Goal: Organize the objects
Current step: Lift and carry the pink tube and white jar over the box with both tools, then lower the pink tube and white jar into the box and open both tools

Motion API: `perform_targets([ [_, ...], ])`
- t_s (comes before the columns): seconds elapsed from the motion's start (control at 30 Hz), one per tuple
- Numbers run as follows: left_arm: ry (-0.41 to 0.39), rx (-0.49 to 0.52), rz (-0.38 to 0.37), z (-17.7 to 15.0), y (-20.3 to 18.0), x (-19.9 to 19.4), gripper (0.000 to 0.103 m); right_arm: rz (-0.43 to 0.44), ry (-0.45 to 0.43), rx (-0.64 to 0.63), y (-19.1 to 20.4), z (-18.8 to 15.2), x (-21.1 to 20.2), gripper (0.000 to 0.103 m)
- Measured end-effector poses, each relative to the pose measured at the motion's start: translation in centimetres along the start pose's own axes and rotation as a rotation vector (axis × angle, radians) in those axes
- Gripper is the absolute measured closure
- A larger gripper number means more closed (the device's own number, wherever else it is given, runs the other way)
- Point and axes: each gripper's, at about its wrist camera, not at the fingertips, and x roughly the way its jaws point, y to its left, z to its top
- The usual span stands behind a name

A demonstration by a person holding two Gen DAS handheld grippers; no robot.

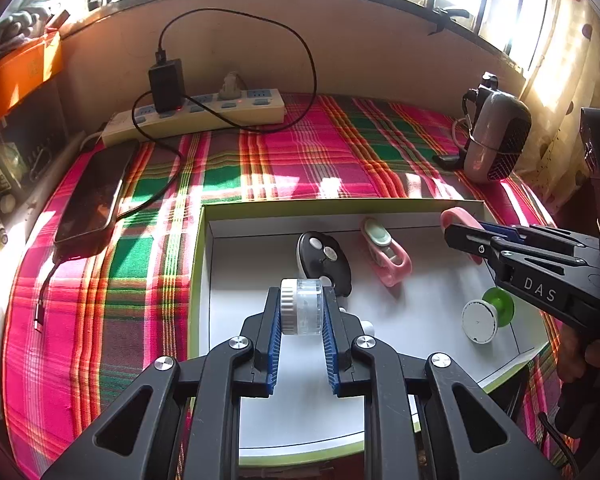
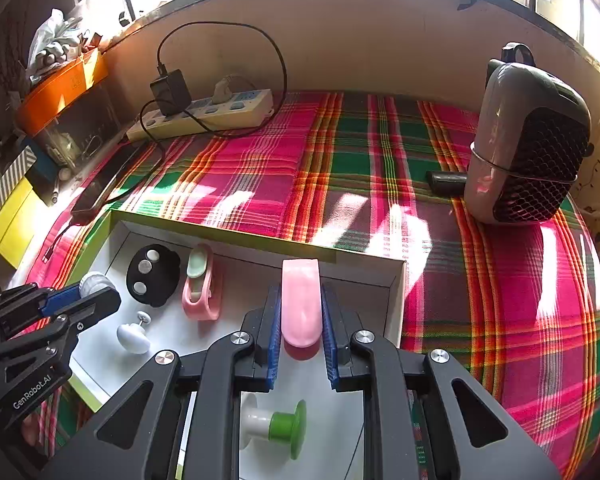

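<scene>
Plaid cloth (image 2: 340,160), box (image 2: 364,268), loaded jaws.

A woven plaid cloth (image 2: 260,176) covers the table. The box (image 1: 260,210) looks like smooth matt card. The left tongs (image 1: 302,312) are matt black plastic with ribbed blue pads (image 1: 274,344) and shiny metal rivets. The pink piece (image 2: 300,304) is glossy plastic; the phone (image 1: 90,196) is glossy.

Black frames, blue ribbed fingers (image 1: 274,336), silver screws
</scene>
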Motion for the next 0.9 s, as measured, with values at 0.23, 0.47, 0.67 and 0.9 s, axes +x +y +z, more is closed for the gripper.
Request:
perform_targets([
  [0.23,0.020,-0.001,-0.002,-0.2,-0.1,0.9,0.086,-0.005,0.017,0.005,-0.3,-0.1,0.8,0.084],
  [0.47,0.032,0.002,0.003,-0.2,-0.1,1.4,0.086,-0.013,0.022,-0.003,-0.2,-0.3,1.2,0.084],
  [0.67,0.032,0.008,0.004,-0.2,-0.2,1.5,0.086,-0.017,0.022,-0.010,-0.1,-0.3,1.3,0.084],
  [0.9,0.045,0.017,0.001,-0.2,-0.3,1.7,0.086,-0.026,0.028,-0.020,0.2,-0.3,1.5,0.084],
])
